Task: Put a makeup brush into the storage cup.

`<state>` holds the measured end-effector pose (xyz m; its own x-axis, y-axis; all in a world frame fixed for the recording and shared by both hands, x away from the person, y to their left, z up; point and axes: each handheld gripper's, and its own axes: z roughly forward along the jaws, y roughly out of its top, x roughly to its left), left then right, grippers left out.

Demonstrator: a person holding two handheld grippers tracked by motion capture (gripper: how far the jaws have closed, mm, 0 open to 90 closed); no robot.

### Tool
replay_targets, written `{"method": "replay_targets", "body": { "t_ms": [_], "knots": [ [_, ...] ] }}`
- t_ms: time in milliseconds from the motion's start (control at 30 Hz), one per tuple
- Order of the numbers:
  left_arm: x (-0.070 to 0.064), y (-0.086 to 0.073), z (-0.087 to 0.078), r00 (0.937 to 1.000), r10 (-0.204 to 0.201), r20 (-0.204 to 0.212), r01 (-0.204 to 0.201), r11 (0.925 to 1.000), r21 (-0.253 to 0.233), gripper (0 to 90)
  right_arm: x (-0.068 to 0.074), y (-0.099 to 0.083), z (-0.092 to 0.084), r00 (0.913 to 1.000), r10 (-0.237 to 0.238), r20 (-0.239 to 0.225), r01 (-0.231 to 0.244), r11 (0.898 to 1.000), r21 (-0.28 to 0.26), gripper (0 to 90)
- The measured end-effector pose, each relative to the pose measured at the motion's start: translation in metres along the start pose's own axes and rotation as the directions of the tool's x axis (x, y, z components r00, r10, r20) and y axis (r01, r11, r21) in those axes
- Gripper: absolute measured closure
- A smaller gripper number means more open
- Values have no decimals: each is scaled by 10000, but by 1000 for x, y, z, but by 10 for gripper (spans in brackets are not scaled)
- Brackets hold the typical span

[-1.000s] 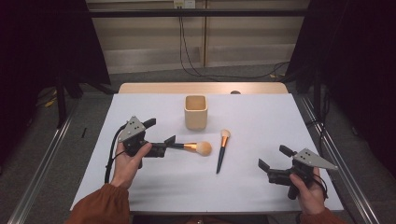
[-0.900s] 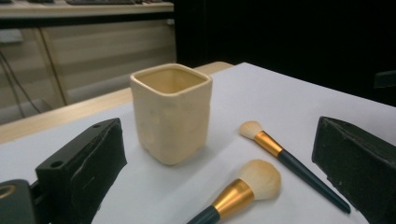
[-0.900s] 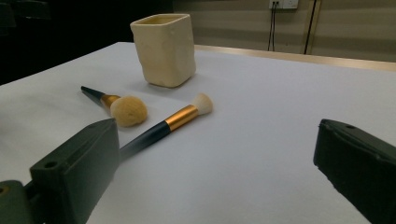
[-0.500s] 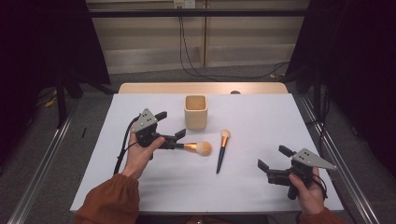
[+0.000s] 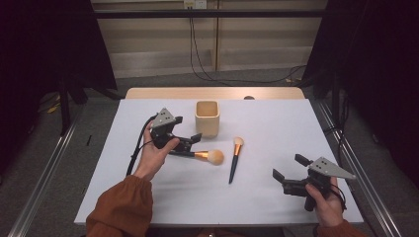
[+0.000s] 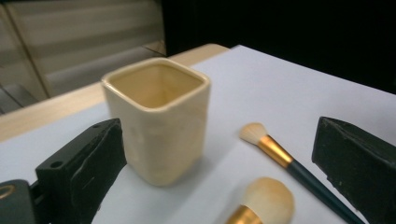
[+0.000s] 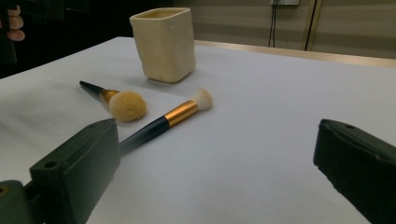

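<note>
In the left gripper view the round brush is cut by the bottom edge, so its handle is not seen. In the high view this handle goes under the left gripper, and I cannot tell if the fingers touch it. The cup inside is too dark to judge.

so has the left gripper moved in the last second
Yes. In the high view the left gripper has moved up the table toward the cup and now hovers over the fluffy brush.
</note>
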<state>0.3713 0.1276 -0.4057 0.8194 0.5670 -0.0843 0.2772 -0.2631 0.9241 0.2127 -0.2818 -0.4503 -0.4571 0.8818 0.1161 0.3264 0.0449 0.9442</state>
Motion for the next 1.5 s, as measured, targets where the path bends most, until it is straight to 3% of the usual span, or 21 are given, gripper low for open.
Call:
{"method": "replay_targets", "body": {
  "t_ms": [300, 367, 467, 500, 633, 667, 700, 800, 833, 867, 900, 933, 1067, 1100, 1133, 1167, 1267, 1300, 1367, 1400, 1500],
  "knots": [
    [-2, 7, 7, 9980, 500, 387, -546, 9900, 1304, 26, 0, 0, 0, 10000, -23, -11, 23, 10000, 14, 3],
    [-3, 8, 10, 9970, 609, 481, -681, 9836, 1673, 30, 0, 0, 0, 10000, 8, -5, -8, 10000, 17, 2],
    [-4, 10, 15, 9934, 890, 723, -1043, 9633, 2474, 31, 0, 0, 1, 10000, 23, -21, -23, 10000, 61, 1],
    [-4, 10, 15, 9934, 890, 723, -1043, 9633, 2474, 32, 0, 0, 1, 10000, 23, -21, -23, 10000, 61, 1],
    [-3, 14, 18, 9894, 1234, 769, -1425, 9278, 3447, 33, 0, 0, 1, 10000, -16, -51, 17, 10000, 82, 1],
    [-1, 16, 18, 9872, 1367, 818, -1575, 9148, 3720, 33, 0, 0, 1, 10000, -14, -47, 14, 10000, 90, 1],
    [-1, 16, 18, 9872, 1367, 818, -1575, 9148, 3720, 33, 0, 0, 1, 10000, -7, -45, 7, 10000, 97, 1],
    [2, 19, 19, 9830, 1540, 1004, -1819, 8935, 4106, 34, 0, 0, 1, 10000, -15, -60, 15, 10000, 88, 1],
    [4, 19, 20, 9798, 1599, 1198, -1964, 8811, 4302, 40, 0, 0, 1, 10000, -22, -64, 23, 10000, 96, 1],
    [3, 19, 22, 9828, 1380, 1225, -1781, 8832, 4339, 40, 1, -1, 2, 9999, -54, -98, 56, 9999, 159, 1],
    [4, 20, 22, 9808, 1412, 1344, -1875, 8719, 4523, 37, 1, -1, 2, 9999, -84, -115, 86, 9998, 173, 1],
    [4, 20, 22, 9808, 1412, 1344, -1875, 8719, 4523, 40, 1, -1, 2, 9999, -99, -127, 101, 9998, 189, 1],
    [4, 16, 27, 9730, 1593, 1668, -2225, 8385, 4974, 54, 1, -1, 2, 9998, -113, -148, 116, 9997, 214, 1],
    [4, 16, 27, 9730, 1593, 1668, -2225, 8385, 4974, 67, 1, -1, 2, 9998, -113, -148, 116, 9997, 214, 1],
    [4, 15, 30, 9711, 1599, 1774, -2309, 8190, 5254, 70, 2, -1, 2, 9998, -118, -181, 123, 9996, 252, 2],
    [4, 15, 30, 9711, 1599, 1774, -2309, 8190, 5254, 70, 2, -1, 2, 9998, -118, -181, 123, 9996, 252, 2],
    [2, 13, 34, 9606, 1680, 2212, -2670, 7782, 5684, 65, 2, -1, 3, 9996, -163, -212, 169, 9995, 280, 1],
    [2, 12, 37, 9549, 1738, 2408, -2864, 7537, 5916, 59, 2, -1, 3, 9996, -160, -218, 166, 9995, 282, 1],
    [2, 12, 40, 9544, 1785, 2394, -2903, 7427, 6034, 63, 2, -1, 3, 9996, -165, -212, 170, 9995, 264, 1],
    [2, 12, 40, 9544, 1785, 2394, -2903, 7427, 6034, 64, 2, -1, 3, 9996, -162, -214, 167, 9995, 272, 1],
    [3, 11, 44, 9482, 1732, 2664, -3072, 7134, 6299, 72, 2, -2, 3, 9996, -148, -221, 154, 9995, 284, 2]
  ]
}}
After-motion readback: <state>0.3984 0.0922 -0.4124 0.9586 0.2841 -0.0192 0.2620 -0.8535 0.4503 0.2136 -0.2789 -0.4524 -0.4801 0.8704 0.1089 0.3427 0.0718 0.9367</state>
